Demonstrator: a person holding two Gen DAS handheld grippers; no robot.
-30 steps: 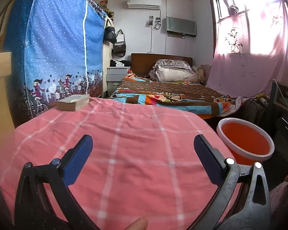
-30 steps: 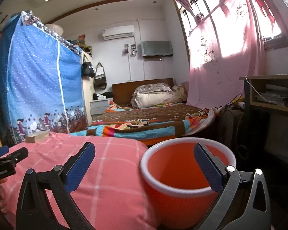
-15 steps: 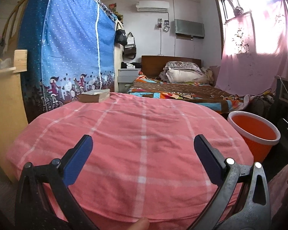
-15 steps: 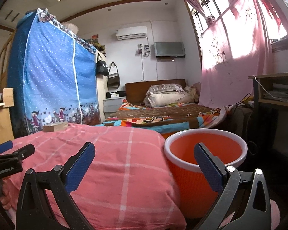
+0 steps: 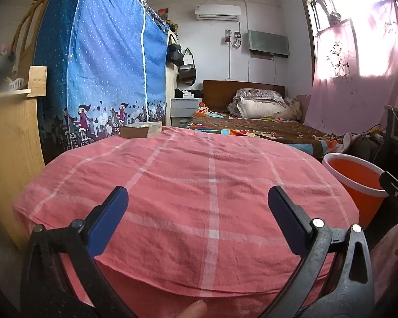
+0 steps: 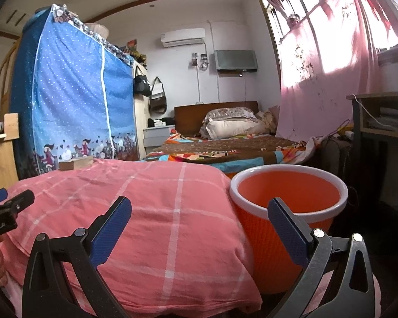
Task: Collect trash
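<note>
An orange bin with a white rim (image 6: pixel 288 204) stands on the floor to the right of a table under a pink checked cloth (image 6: pixel 151 201); it also shows at the right of the left wrist view (image 5: pixel 358 177). My left gripper (image 5: pixel 197 212) is open and empty, in front of the table's near edge (image 5: pixel 199 278). My right gripper (image 6: pixel 199 220) is open and empty, facing the gap between cloth and bin. The left gripper shows at the left edge of the right wrist view (image 6: pixel 5 204). No trash is visible on the cloth.
A brown book (image 5: pixel 140 129) lies at the table's far left corner. A blue fabric wardrobe (image 5: pixel 98 61) stands behind it, a wooden shelf (image 5: pixel 13 137) at left, a bed (image 5: pixel 252 127) beyond, and a dark desk (image 6: pixel 382 137) at right.
Both grippers have pulled back and dropped lower, so the table and bin look farther away. The jaws have stayed open and empty.
</note>
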